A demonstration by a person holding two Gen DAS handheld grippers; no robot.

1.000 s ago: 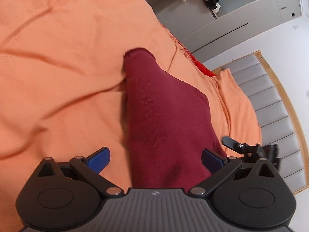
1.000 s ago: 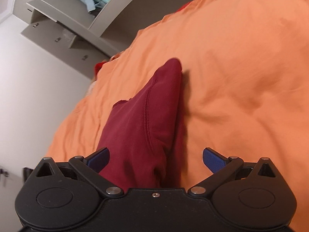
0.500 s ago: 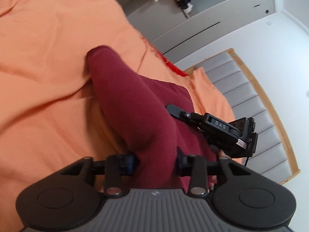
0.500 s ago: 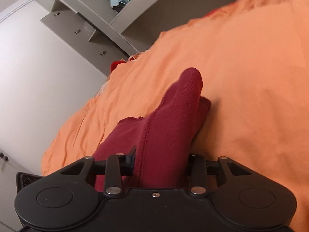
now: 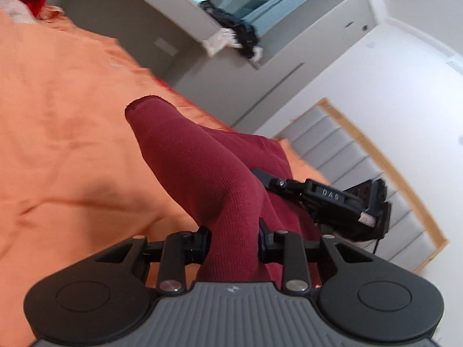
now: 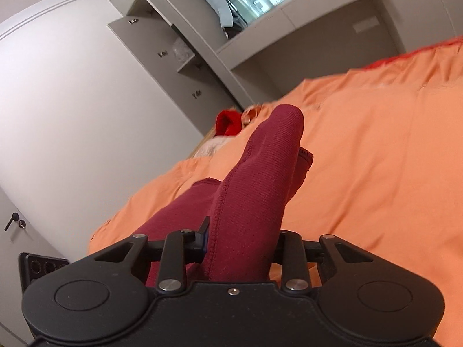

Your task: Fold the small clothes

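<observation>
A dark red knit garment (image 5: 202,167) lies on the orange bedsheet (image 5: 63,121) and is lifted at the near end. My left gripper (image 5: 233,238) is shut on one bunched part of it. My right gripper (image 6: 241,244) is shut on another part of the dark red garment (image 6: 260,179); it also shows in the left wrist view (image 5: 332,199), to the right and close by. A sleeve end hangs forward over the sheet in each view.
Grey padded headboard with a wooden frame (image 5: 361,150) stands to the right. A grey window ledge holds dark and white clothes (image 5: 234,37). A bright red item (image 6: 227,123) lies at the bed's far edge, near grey cupboards (image 6: 162,52).
Both grippers went from open to shut on the garment and have raised it off the sheet. Both views now tilt up, showing more of the room.
</observation>
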